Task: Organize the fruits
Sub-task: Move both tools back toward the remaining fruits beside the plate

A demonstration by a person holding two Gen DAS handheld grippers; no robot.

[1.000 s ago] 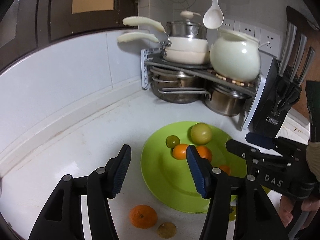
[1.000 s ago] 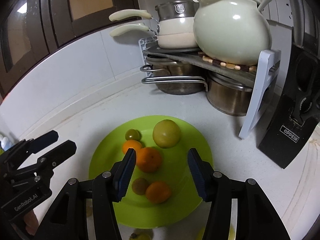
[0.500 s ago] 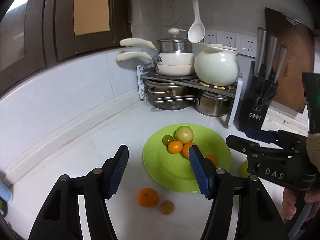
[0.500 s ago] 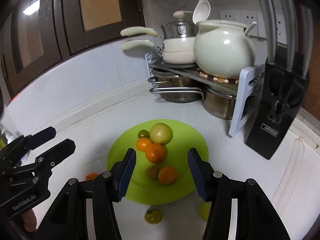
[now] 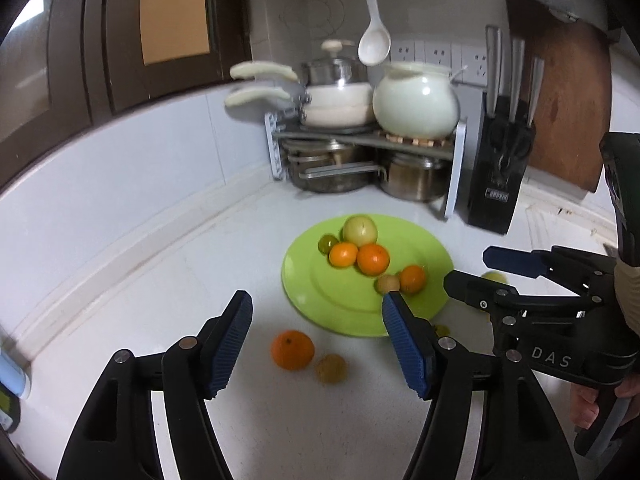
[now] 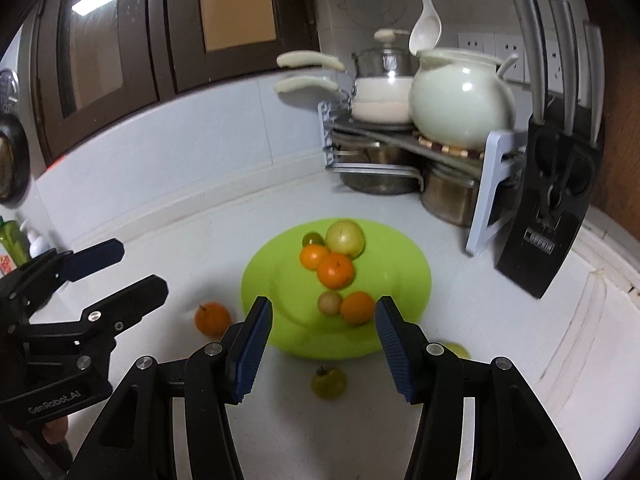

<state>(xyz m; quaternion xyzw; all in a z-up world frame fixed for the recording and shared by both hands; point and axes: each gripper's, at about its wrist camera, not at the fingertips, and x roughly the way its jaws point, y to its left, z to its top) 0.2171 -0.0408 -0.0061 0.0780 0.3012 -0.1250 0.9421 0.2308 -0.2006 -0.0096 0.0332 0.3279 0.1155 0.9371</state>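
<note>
Your left claw (image 5: 316, 340) is empty and its blue ribbed pads are opening, with nothing between them; through the gap you see the loose round orange tangerine (image 5: 292, 349) lying on the white counter (image 5: 140, 280), and just right of it a small dull yellow-brown fruit (image 5: 331, 368). Both sit just in front of the round lime-green plate (image 5: 320, 304), which already carries 6 fruits: a pale green apple-like fruit (image 5: 359, 229), a small dark green one, 3 oranges and a small brown one.

Further right, your right claw (image 6: 322, 346) stands parted and empty, framing the plate's near edge. Below it a small green tomato-like fruit (image 6: 329, 382) rests on the counter, and a yellow fruit (image 6: 456, 349) peeks out beside the right pad, partly hidden.

Risks from here, as I judge them: the tangerine and the yellow-brown fruit lie nearly touching, so a wide closing could catch both or knock 1 rolling away. Round fruit on a smooth counter will skid if a pad nudges it off centre. The 2 claws hang close together, so reaching at once could make them collide. A drop onto the plate's crowded far side may scatter the pile.

Both hands point their claws forward and tilted downward at the counter, side by side, well above the fruit.
</note>
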